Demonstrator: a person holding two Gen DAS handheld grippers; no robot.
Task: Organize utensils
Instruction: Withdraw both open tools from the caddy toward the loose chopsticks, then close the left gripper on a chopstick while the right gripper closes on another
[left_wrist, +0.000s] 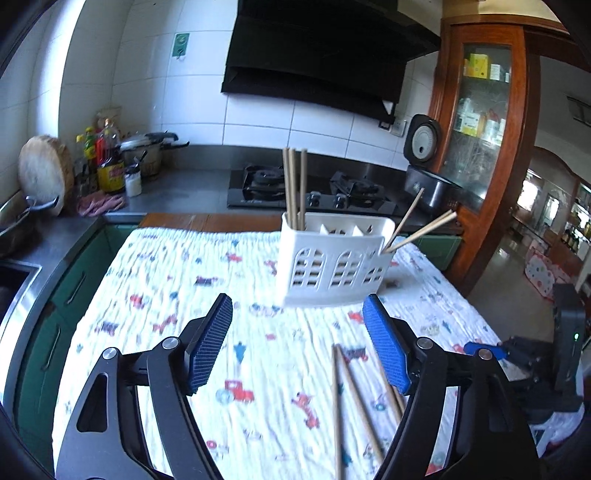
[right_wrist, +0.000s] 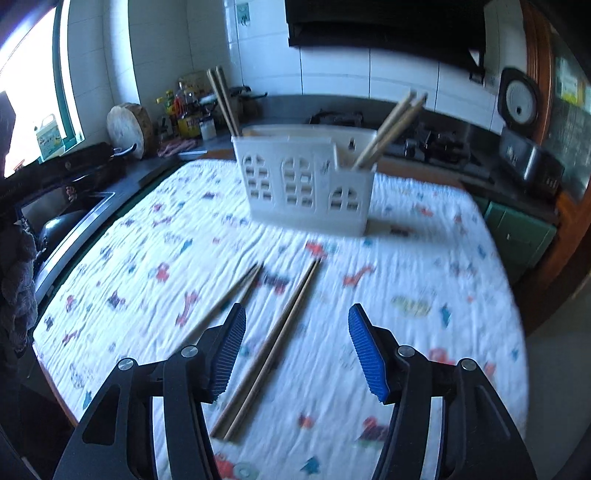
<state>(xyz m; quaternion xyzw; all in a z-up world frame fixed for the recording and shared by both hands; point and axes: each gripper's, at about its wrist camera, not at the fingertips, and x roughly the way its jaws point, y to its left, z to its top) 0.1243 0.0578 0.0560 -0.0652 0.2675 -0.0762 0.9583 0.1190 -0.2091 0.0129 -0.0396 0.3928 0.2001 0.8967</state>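
Both grippers, left (left_wrist: 297, 343) and right (right_wrist: 295, 347), hang empty with jaws apart over loose chopsticks (right_wrist: 273, 350), which next need pinching and carrying to the holder (right_wrist: 306, 184).

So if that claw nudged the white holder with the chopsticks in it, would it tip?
Possibly. The white holder looks like thin, cut-out plastic, so probably light. It stands on a soft wrinkled cloth, and the long chopsticks leaning out add leverage. Its broad base should help, so it might slide instead.

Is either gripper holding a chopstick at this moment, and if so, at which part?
Nothing is held. The left gripper and the right gripper both have open jaws, with only chopsticks lying loose on the cloth below.
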